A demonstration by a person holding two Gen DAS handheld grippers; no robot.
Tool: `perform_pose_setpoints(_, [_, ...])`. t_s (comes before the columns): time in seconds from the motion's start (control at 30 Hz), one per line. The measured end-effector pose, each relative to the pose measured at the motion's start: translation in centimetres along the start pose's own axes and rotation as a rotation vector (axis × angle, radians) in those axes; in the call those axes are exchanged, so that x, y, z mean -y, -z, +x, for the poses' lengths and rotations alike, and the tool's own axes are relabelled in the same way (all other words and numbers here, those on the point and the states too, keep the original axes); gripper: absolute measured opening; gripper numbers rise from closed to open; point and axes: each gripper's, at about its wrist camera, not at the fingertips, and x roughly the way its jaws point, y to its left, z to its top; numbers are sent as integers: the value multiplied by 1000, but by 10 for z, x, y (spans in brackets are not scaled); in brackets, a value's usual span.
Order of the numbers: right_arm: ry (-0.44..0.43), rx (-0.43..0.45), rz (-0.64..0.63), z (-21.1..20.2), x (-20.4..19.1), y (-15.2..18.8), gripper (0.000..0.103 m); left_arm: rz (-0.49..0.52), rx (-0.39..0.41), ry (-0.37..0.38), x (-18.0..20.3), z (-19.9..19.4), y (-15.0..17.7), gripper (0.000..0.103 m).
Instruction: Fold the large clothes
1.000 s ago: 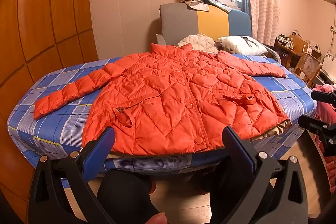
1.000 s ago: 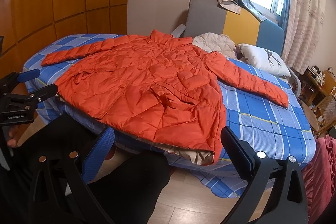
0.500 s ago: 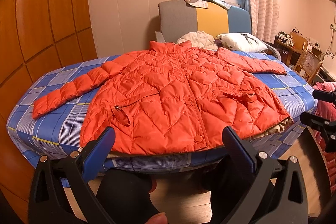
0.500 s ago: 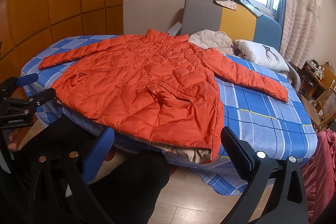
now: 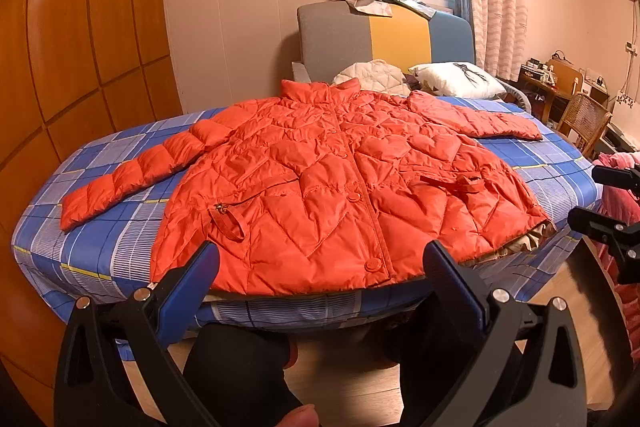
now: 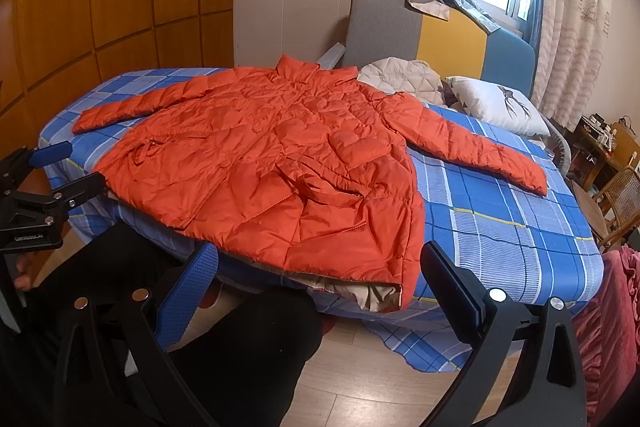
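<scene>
An orange quilted jacket (image 5: 332, 187) (image 6: 280, 163) lies flat and face up on a bed with a blue checked sheet (image 5: 100, 239) (image 6: 500, 227), both sleeves spread out sideways. Its hem hangs slightly over the near edge, showing beige lining. My left gripper (image 5: 320, 267) hovers open just short of the hem near the middle buttons. My right gripper (image 6: 320, 267) is open too, held before the hem's right corner. Neither touches the cloth. Each gripper shows at the edge of the other's view.
A white pillow (image 5: 456, 79) and a cream quilted garment (image 5: 372, 77) lie at the bed's head, by a grey, yellow and blue headboard (image 5: 384, 31). A wooden wardrobe (image 5: 80, 47) stands left, a wicker chair (image 5: 584, 119) and pink fabric (image 6: 608, 327) right. The person's dark-clad legs are below.
Both grippers have drifted a little closer to the jacket's hem and risen slightly; the jacket looks larger in both views. The jaws stay open, and the jacket has not moved.
</scene>
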Motion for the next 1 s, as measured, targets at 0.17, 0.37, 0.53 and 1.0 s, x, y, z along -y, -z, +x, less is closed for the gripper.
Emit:
perform_pose_setpoints(0.17, [0, 0, 2, 0, 0, 0, 100, 1, -1, 3, 0, 0, 0, 101])
perform_pose_setpoints(0.37, [3, -2, 4, 0, 0, 0, 100, 1, 0, 3, 1, -1, 1, 101])
perform_pose_setpoints(0.53, [3, -8, 11, 0, 1, 0, 100, 3, -3, 6, 3, -1, 2, 101])
perform_pose_setpoints(1.0, [4, -18, 29, 4, 7, 3, 100, 8, -15, 14, 4, 5, 2, 101])
